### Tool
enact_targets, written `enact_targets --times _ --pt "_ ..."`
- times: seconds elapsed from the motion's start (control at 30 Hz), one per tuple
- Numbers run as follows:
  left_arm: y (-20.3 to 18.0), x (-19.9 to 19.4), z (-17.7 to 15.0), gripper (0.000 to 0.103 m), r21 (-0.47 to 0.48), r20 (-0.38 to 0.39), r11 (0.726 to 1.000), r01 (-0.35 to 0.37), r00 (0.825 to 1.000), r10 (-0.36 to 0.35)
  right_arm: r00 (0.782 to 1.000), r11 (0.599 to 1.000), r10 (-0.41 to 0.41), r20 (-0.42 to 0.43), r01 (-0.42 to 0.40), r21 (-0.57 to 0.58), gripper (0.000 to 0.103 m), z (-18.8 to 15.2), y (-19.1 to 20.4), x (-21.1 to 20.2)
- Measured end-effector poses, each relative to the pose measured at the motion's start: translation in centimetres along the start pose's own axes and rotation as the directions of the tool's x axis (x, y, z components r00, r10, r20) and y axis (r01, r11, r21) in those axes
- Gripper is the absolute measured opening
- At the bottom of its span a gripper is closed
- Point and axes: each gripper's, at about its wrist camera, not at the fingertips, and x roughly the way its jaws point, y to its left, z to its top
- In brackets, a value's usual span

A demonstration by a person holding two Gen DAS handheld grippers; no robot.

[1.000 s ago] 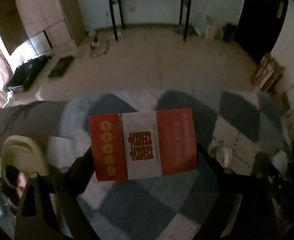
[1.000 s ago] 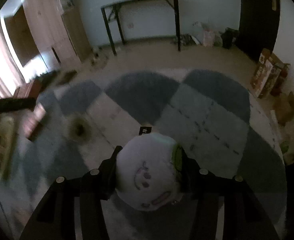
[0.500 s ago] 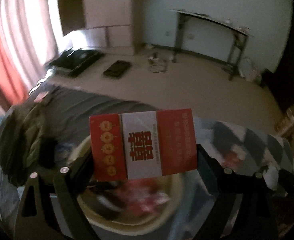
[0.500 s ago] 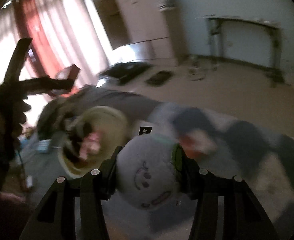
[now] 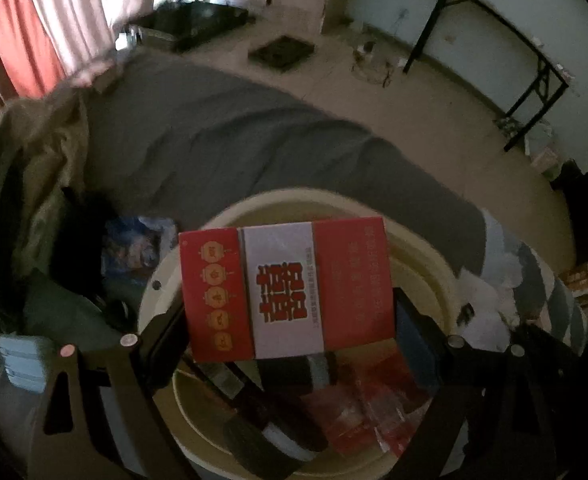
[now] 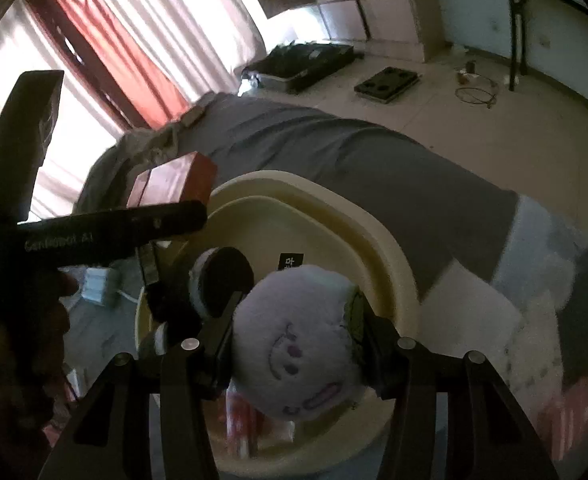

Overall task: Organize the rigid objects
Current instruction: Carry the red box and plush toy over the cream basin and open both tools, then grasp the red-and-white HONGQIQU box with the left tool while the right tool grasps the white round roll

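While both hover over the cream basin (image 5: 426,252), my left gripper (image 5: 290,320) clamps a stiff, light red box (image 5: 286,288) by its edges, my right gripper (image 6: 294,344) squeezes a soft plush ball (image 6: 294,336).

In the left wrist view the red and white box (image 5: 286,288) covers the middle of the cream basin (image 5: 426,248), so much of what lies in it is hidden; the dark things (image 5: 270,412) and red packets (image 5: 370,408) below the box are too blurred to name. The basin's near rim runs off the bottom edge. In the right wrist view the purple plush toy (image 6: 298,340) hides the basin floor, and the fingertips of the left tongs (image 6: 166,216) are hidden behind their own dark arm.
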Motion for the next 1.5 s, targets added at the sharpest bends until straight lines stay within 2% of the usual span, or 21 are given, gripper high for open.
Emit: enact_targets --times 0.13,0.2,0.3,0.4,0.43,0.47,0.5,0.67,0.83,0.9,1.0,1.17,1.23,1.27,1.37,1.43,1.5 --pt "0.0 1.7 0.4 0.092 0.014 -0.040 1.000 -0.018 0.999 0.018 0.998 0.999 -0.031 -0.061 0.030 -0.015 0.051 1.8 0.3 2.3" --pt "0.4 2.4 0.5 0.092 -0.001 -0.056 1.000 -0.002 0.998 0.002 0.996 0.999 -0.034 -0.078 0.034 -0.002 0.052 2.2 0.1 3.4" --pt "0.6 2.7 0.3 0.094 -0.008 -0.053 1.000 0.024 0.998 -0.024 0.995 1.000 -0.027 -0.100 0.027 0.002 0.059 2.3 -0.1 4.4" --pt "0.6 1.8 0.3 0.103 0.002 -0.013 0.998 0.060 0.998 -0.060 0.997 1.000 -0.012 -0.071 0.013 0.006 0.069 2.3 0.5 4.9" --pt "0.6 1.1 0.3 0.103 0.002 0.003 0.998 0.065 0.998 -0.065 0.999 1.000 0.004 -0.039 -0.004 0.020 0.079 2.1 0.4 4.2" --pt "0.6 0.5 0.4 0.103 0.002 0.016 0.997 0.073 0.997 -0.073 1.000 1.000 0.015 -0.016 -0.014 0.027 0.097 1.8 0.5 3.5" --pt "0.4 -0.3 0.5 0.103 0.003 0.027 0.997 0.083 0.996 -0.083 1.000 0.999 0.011 0.015 -0.011 0.031 0.103 1.4 0.5 2.3" --pt "-2.6 -4.6 0.4 0.103 0.071 0.098 0.990 0.124 0.987 -0.131 0.984 0.999 -0.018 0.177 0.009 0.047 0.103 -1.0 -0.6 -4.9" --pt "-7.5 -8.1 -1.7 0.103 0.155 0.148 0.974 0.167 0.971 -0.190 0.946 0.988 -0.130 0.298 0.099 0.118 0.103 -5.7 -4.2 -14.4" --pt "-9.6 -9.0 -2.6 0.103 0.170 0.146 0.963 0.207 0.962 -0.232 0.929 0.975 -0.196 0.314 0.151 0.163 0.103 -8.5 -6.2 -18.3" --pt "-12.4 -9.9 -4.1 0.103 0.200 0.158 0.954 0.223 0.954 -0.256 0.903 0.948 -0.287 0.320 0.220 0.229 0.103 -12.9 -8.7 -23.2" --pt "-17.7 -11.0 -6.9 0.103 0.254 0.198 0.934 0.251 0.932 -0.304 0.865 0.907 -0.390 0.316 0.302 0.292 0.103 -18.5 -11.7 -28.3" --pt "-20.0 -11.1 -8.4 0.103 0.299 0.189 0.907 0.296 0.914 -0.360 0.855 0.892 -0.419 0.306 0.324 0.315 0.103 -20.3 -12.9 -29.4" --pt "-20.8 -10.8 -8.7 0.103 0.317 0.177 0.897 0.308 0.910 -0.374 0.848 0.878 -0.441 0.294 0.340 0.338 0.103 -21.5 -13.9 -29.8" --pt "-23.6 -9.1 -10.0 0.103 0.379 0.118 0.873 0.307 0.920 -0.374 0.837 0.853 -0.471 0.279 0.351 0.386 0.103 -23.2 -13.8 -30.0" --pt "-24.7 -7.7 -10.7 0.103 0.407 0.098 0.870 0.278 0.934 -0.344 0.831 0.841 -0.483 0.276 0.354 0.408 0.103 -23.9 -14.4 -29.8" --pt "-25.8 -5.5 -11.5 0.103 0.425 0.071 0.872 0.244 0.951 -0.300 0.837 0.830 -0.483 0.256 0.346 0.437 0.103 -24.7 -15.6 -28.7"
